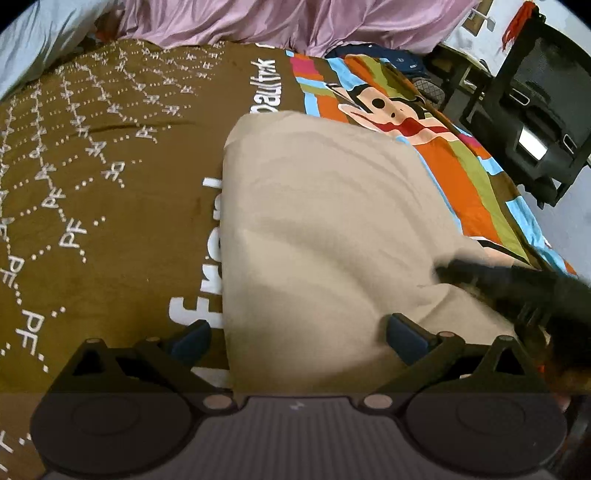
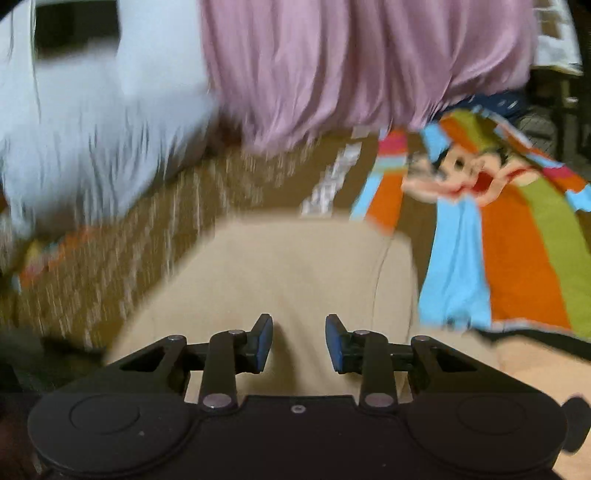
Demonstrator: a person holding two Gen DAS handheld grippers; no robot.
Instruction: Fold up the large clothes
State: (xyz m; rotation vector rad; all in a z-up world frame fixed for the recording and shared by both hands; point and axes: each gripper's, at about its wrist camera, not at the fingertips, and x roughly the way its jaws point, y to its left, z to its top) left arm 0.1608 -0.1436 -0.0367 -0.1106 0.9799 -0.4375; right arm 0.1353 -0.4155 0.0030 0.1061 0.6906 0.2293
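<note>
A beige garment point(image 1: 332, 229) lies folded in a long smooth block on the bed. My left gripper point(image 1: 297, 336) hovers over its near end with its jaws wide open and nothing between them. Its left finger is over the bedspread, its right finger over the cloth. At the garment's right edge the right gripper point(image 1: 480, 280) comes in as a dark blur, its tip on or just above the cloth. In the right wrist view, which is blurred, the right gripper point(image 2: 299, 343) stands open with a narrow gap. The beige garment point(image 2: 295, 266) shows beneath that gap, not pinched.
The bed carries a brown bedspread point(image 1: 110, 184) with white lettering and a striped cartoon monkey panel point(image 1: 388, 107). A pink sheet point(image 1: 258, 22) and pale blue bedding point(image 2: 92, 129) are heaped at the far side. A black chair point(image 1: 535, 110) stands beyond the bed's right edge.
</note>
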